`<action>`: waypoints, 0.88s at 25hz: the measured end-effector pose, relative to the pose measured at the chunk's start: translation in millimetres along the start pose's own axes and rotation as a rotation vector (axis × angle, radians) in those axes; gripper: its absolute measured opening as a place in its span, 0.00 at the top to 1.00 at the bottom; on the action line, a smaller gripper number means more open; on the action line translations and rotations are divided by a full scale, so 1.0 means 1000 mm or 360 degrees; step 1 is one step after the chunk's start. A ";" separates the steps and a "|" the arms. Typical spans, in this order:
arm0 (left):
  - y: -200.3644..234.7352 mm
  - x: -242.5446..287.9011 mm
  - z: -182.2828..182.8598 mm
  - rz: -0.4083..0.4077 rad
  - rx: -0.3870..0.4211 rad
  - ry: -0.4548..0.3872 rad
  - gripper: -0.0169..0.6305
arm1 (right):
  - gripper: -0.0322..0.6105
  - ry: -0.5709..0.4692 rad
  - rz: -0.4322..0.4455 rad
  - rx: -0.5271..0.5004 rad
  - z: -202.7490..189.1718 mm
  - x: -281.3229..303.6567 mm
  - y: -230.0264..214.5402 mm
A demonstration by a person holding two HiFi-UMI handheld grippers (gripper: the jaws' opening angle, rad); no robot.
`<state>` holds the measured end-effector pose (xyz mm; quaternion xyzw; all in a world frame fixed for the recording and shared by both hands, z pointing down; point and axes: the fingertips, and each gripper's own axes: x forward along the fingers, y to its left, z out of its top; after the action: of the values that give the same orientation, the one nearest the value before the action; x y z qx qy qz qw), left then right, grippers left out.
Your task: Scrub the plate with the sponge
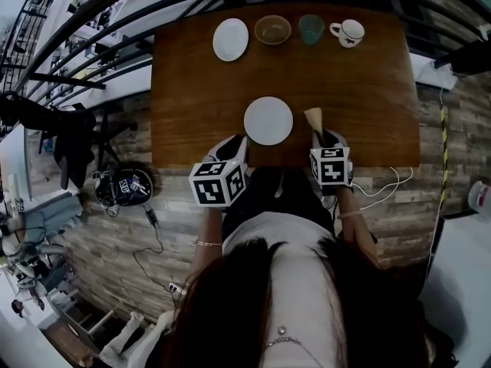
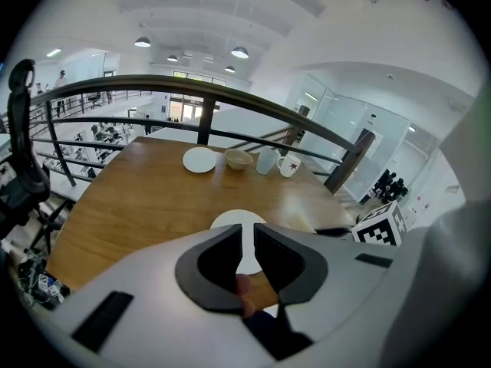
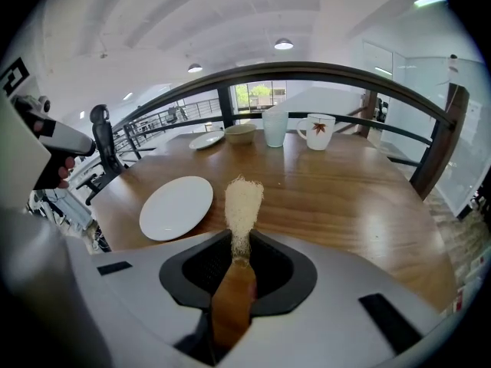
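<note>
A white round plate (image 1: pixel 268 120) lies flat near the front middle of the wooden table (image 1: pixel 192 90). My right gripper (image 1: pixel 318 134) is just right of it, shut on a tan sponge (image 1: pixel 313 116) whose pale fuzzy end sticks out forward. In the right gripper view the sponge (image 3: pixel 243 203) stands upright between the jaws of the gripper (image 3: pixel 240 240), with the plate (image 3: pixel 177 207) to its left. My left gripper (image 1: pixel 237 143) sits at the plate's near left edge. Its jaws are a narrow gap apart with nothing in them (image 2: pixel 247 234), and the plate (image 2: pixel 234 219) shows beyond.
Along the table's far edge stand a second white plate (image 1: pixel 231 38), a bowl (image 1: pixel 272 29), a pale green cup (image 1: pixel 311 28) and a white mug (image 1: pixel 349 31). A dark railing (image 3: pixel 322 71) runs behind the table. Cables (image 1: pixel 387 190) lie on the floor at the right.
</note>
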<state>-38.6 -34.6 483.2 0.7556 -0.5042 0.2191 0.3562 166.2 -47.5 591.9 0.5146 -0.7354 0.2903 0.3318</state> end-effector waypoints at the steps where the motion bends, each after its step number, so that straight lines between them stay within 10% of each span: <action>1: 0.003 0.002 0.000 -0.0008 0.0002 0.0012 0.91 | 0.81 -0.0002 -0.0004 0.0008 0.002 0.001 0.002; 22: 0.047 0.053 -0.027 -0.0202 0.0035 0.0351 0.87 | 0.81 -0.0009 -0.0033 0.0137 0.030 0.023 0.038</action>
<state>-59.8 -57.0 551.7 0.7611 -0.4108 0.2835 0.4142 118.2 -72.1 588.4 0.5368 -0.7178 0.3168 0.3103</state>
